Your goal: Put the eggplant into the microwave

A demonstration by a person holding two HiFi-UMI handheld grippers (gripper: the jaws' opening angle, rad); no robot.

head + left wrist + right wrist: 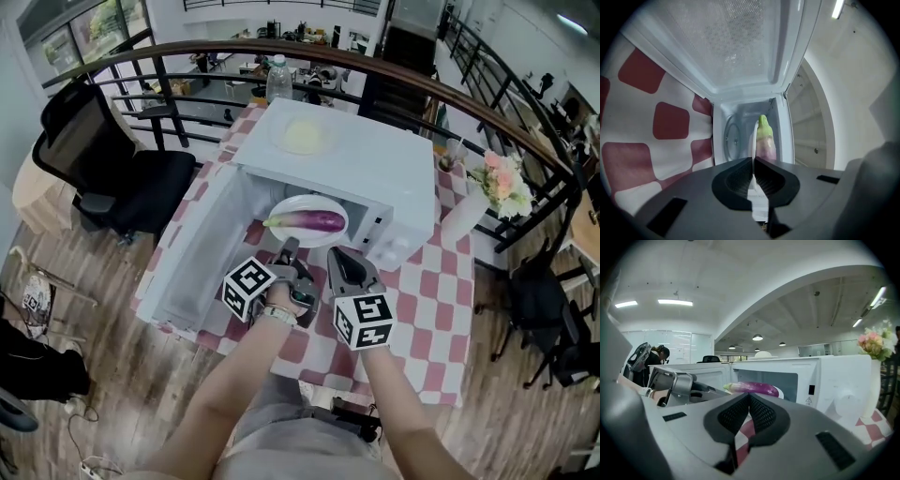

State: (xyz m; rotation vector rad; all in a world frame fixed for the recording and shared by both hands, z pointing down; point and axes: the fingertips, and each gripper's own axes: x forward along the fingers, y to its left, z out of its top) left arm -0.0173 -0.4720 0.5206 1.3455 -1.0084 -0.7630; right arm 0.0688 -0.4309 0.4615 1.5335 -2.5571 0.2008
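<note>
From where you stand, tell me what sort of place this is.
Likely an office mezzanine: a curved railing overlooks cluttered desks below, and a black office chair stands beside the checkered table.

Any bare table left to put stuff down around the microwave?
Free: checkered cloth front-right, between microwave front, vase and its near edge. Crowded: microwave mouth, filled by plate with eggplant; left tool and right tool, both shut, just before it; open door covers the left side.

Purple eggplant (314, 221) (green stem L) lies flat on plate (291, 204) — in open white microwave (375, 164).
</note>
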